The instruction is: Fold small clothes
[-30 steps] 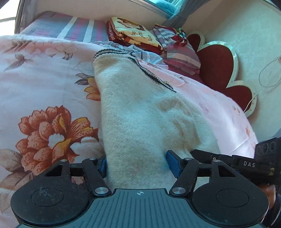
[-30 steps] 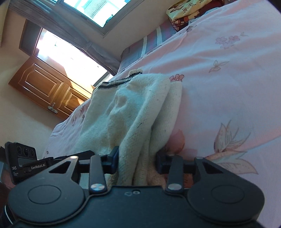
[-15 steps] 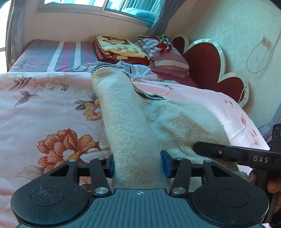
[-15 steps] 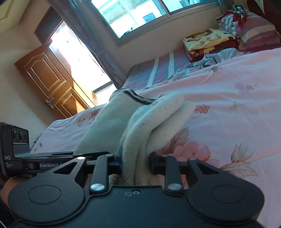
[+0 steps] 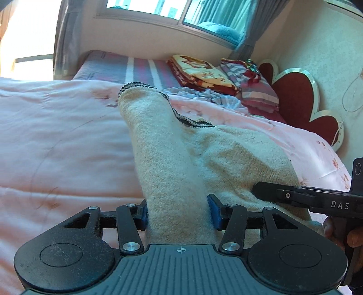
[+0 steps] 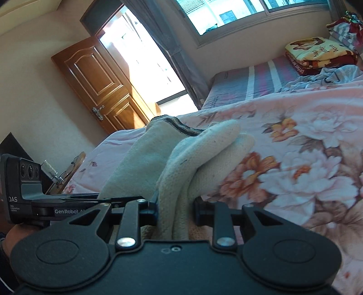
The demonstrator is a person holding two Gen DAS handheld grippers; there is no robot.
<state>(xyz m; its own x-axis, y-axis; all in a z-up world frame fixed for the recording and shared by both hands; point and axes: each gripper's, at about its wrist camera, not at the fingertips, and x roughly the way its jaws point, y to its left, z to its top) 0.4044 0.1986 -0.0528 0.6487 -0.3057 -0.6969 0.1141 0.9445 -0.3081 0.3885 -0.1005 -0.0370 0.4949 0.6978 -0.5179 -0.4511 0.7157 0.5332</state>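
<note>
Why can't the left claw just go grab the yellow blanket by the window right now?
Probably not yet. The left claw is shut on the cream sweater, so it is busy, and the yellow blanket lies far across the pink bedspread.

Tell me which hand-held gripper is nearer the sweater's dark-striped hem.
Left. The left hand-held gripper grips the strip running straight up to the dark-striped hem; the right hand-held gripper clamps a bunched fold off to its side.

A home bedroom: a bed under a pink floral quilt, folded blankets stacked at its far edge, a curtained window and a panelled wooden door.
</note>
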